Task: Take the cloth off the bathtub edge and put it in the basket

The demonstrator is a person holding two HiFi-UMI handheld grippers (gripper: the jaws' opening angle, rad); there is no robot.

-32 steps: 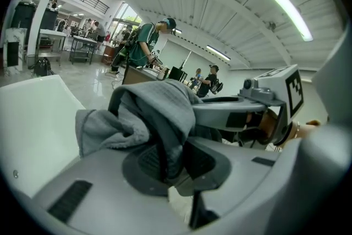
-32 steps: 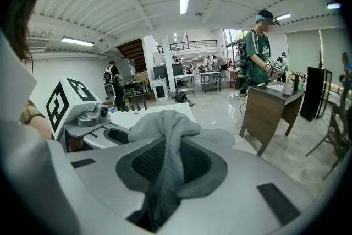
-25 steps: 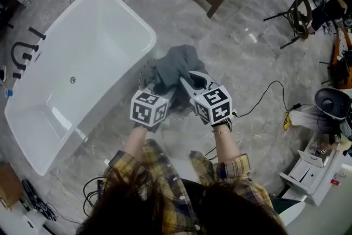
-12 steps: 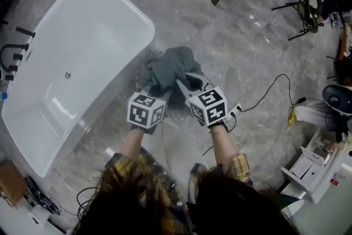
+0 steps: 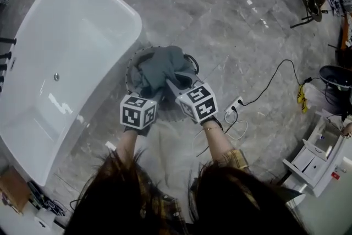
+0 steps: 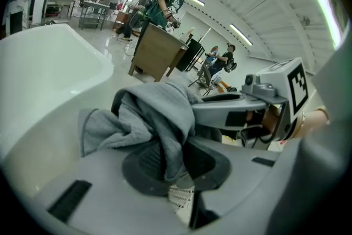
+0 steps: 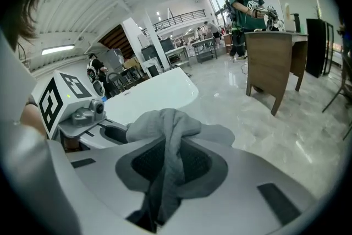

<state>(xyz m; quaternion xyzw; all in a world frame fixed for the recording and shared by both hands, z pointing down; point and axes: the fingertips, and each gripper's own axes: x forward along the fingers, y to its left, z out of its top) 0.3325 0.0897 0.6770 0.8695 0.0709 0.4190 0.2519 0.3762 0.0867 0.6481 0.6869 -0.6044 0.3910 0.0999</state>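
- The left claw [image 6: 175, 170] is clamped on a fold of the grey cloth [image 5: 159, 71], which runs down between its dark pads.
- The right claw [image 7: 165, 173] pinches another, twisted fold of the same cloth.
- Both claws sit side by side, angled downward, with their tips close together.
- The cloth hangs bunched from both claws directly over the round basket [image 5: 130, 70]; whether it touches the basket cannot be told.
- The basket stands on the marble floor [image 5: 231, 30], just beside one end of the white bathtub [image 5: 66, 36].
- The cloth is clear of the tub's edge.
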